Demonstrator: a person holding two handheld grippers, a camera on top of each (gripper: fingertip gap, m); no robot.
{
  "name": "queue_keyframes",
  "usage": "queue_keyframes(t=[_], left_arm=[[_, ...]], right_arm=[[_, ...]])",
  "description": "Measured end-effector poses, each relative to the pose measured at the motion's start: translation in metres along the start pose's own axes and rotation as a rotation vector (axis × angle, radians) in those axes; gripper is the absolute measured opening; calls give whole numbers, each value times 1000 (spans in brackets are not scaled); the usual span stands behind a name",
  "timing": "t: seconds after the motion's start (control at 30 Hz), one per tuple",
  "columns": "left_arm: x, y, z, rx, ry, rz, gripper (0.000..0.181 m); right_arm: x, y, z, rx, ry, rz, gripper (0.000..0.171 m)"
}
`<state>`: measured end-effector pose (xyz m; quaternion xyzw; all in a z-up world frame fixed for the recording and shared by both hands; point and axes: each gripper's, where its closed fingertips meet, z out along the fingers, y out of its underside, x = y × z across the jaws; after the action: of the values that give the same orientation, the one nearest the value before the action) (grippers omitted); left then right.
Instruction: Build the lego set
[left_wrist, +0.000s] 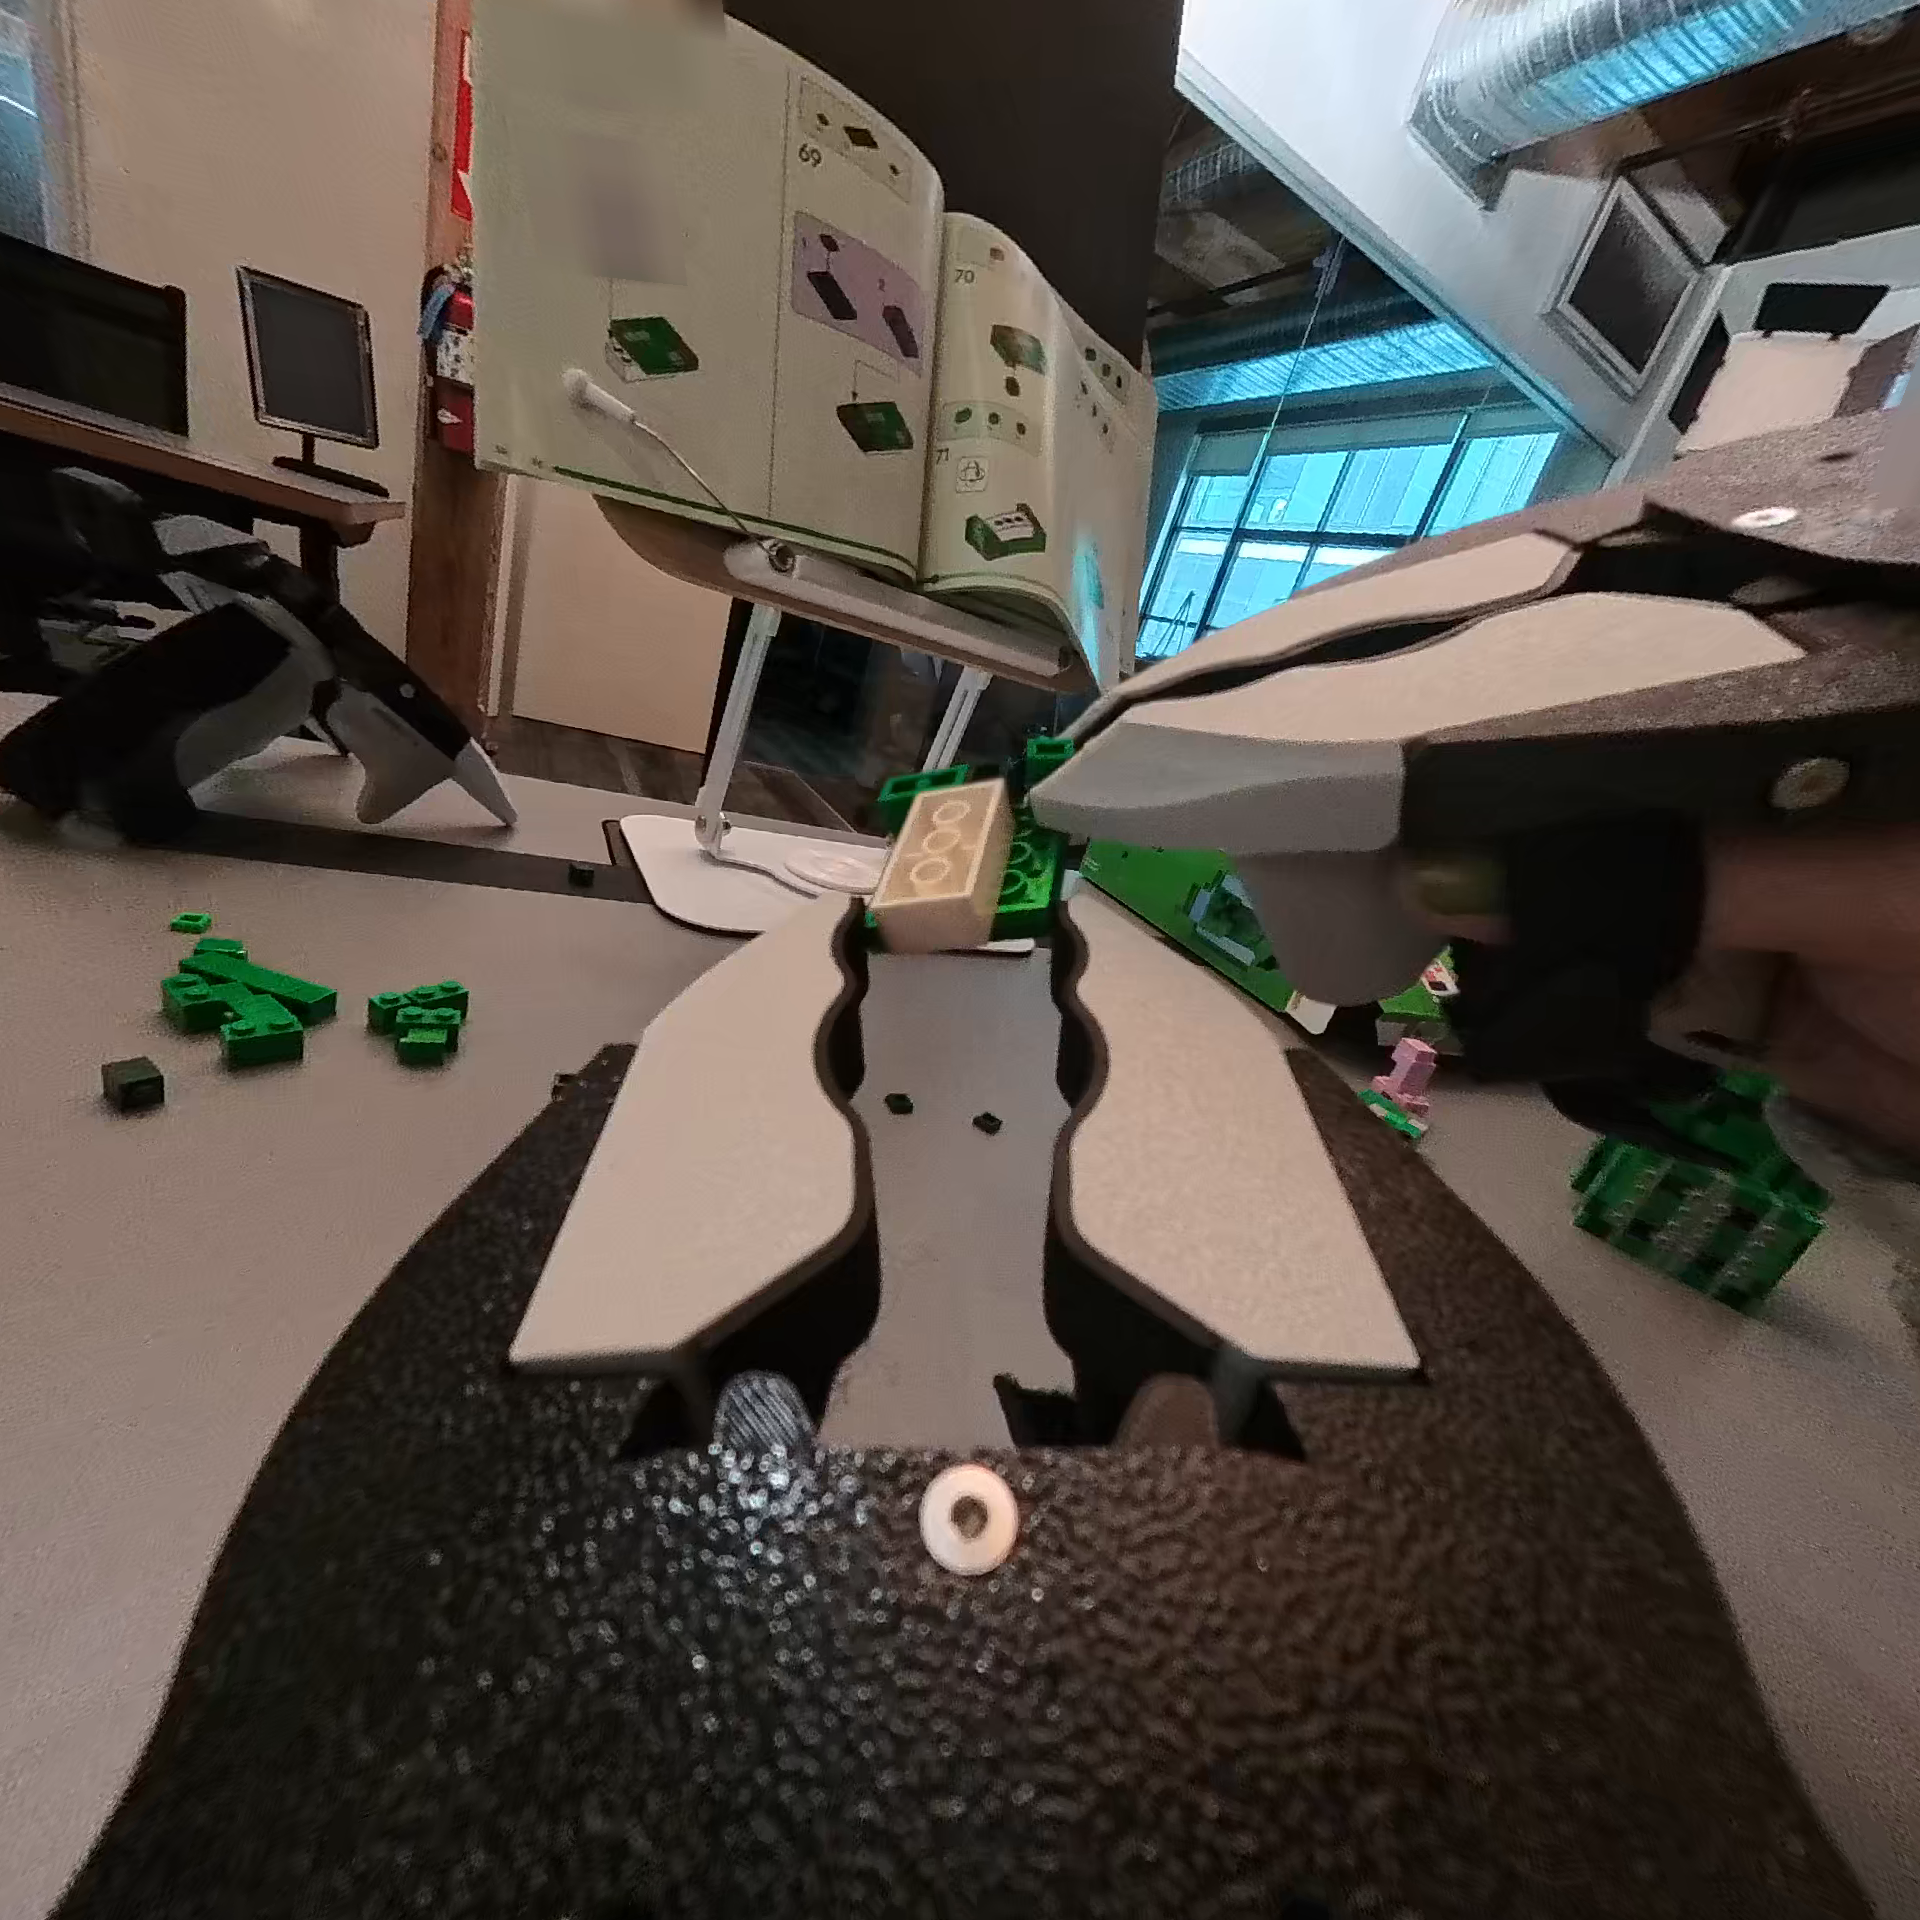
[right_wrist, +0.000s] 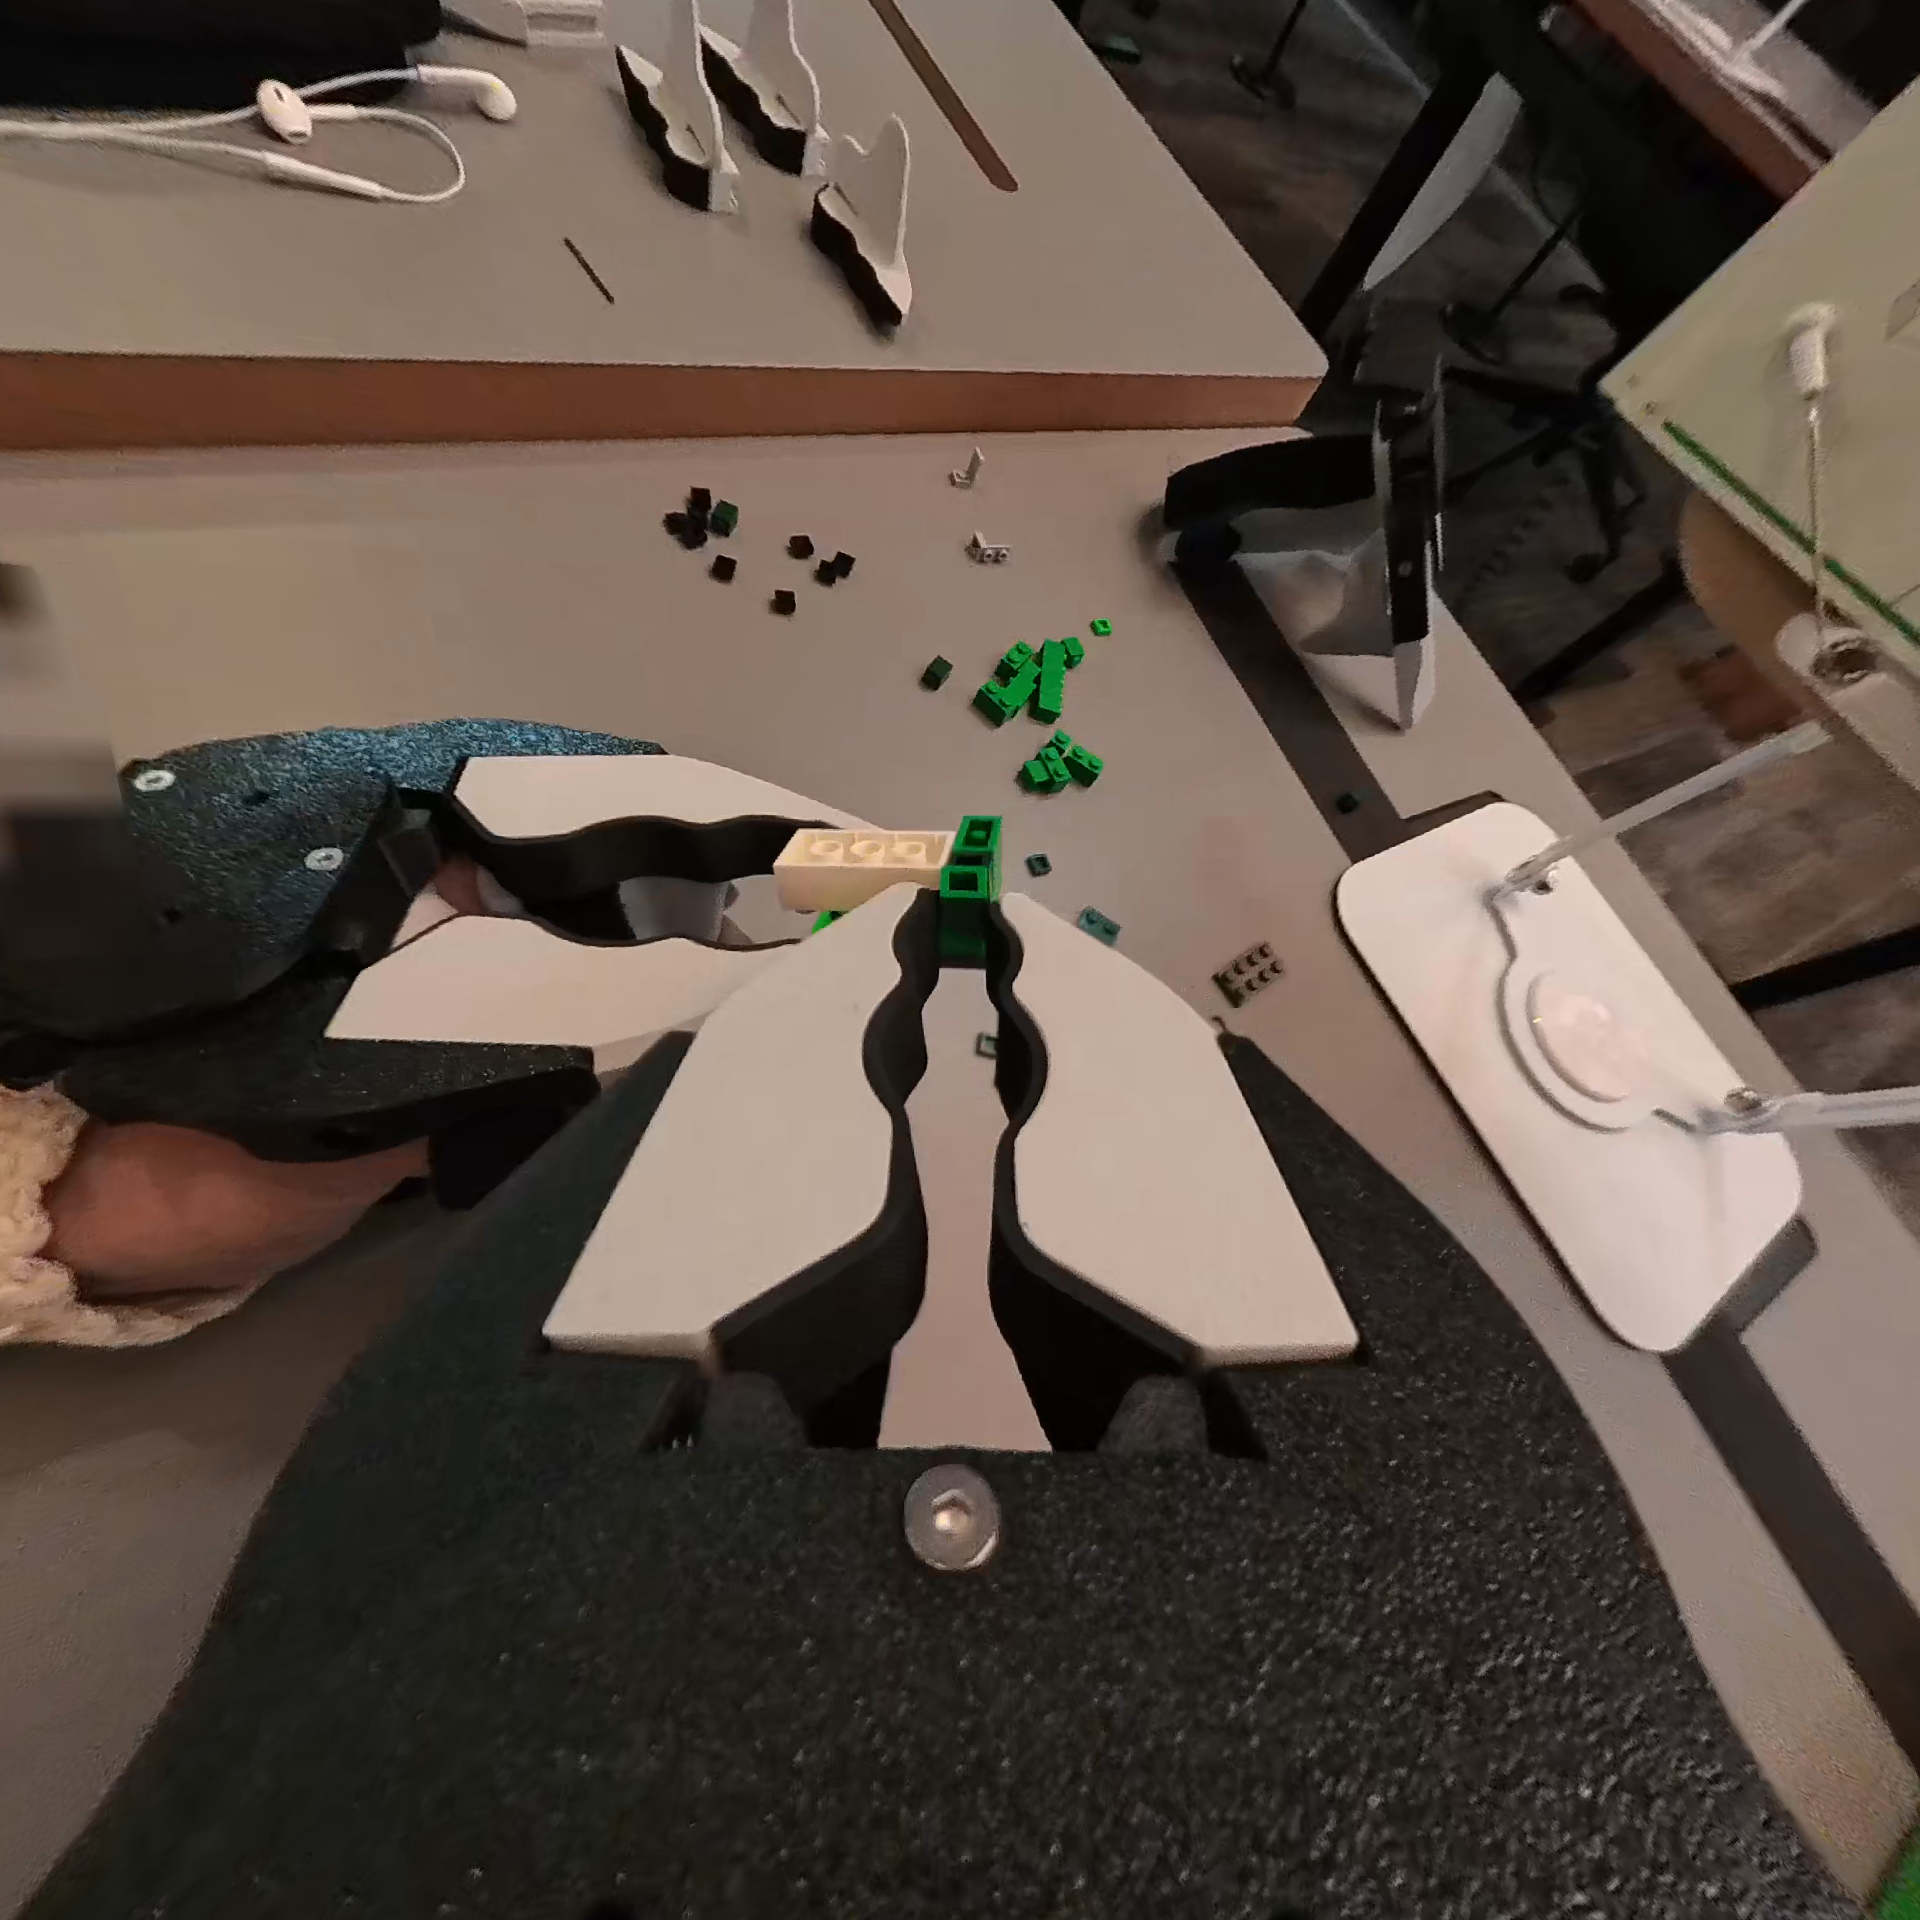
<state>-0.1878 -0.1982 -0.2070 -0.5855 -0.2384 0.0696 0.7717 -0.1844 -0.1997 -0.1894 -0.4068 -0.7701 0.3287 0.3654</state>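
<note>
Centre frame, the left gripper (left_wrist: 951, 914) clamps a smooth cream brick (left_wrist: 940, 868); the right gripper (right_wrist: 961, 914) pinches studded green bricks (right_wrist: 971, 862) (only the right wrist view shows white earphones (right_wrist: 312, 114), upper left).

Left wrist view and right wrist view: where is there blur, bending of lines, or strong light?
Left wrist view: the right gripper is motion-blurred, the instruction book bows from lens distortion, the windows glow bright blue. Right wrist view: dimmer, warmer; the white brick is sharp, the edges smear.

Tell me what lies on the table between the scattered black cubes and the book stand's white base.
In the right wrist view, loose green bricks lie between the black cubes and the white base, with bare grey table beyond them.
</note>
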Motion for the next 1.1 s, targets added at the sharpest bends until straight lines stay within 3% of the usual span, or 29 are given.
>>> queue_keyframes(t=[1.1], left_arm=[[5,1,0,-5,34,10,33]], right_arm=[[1,4,-2,-56,1,80,15]])
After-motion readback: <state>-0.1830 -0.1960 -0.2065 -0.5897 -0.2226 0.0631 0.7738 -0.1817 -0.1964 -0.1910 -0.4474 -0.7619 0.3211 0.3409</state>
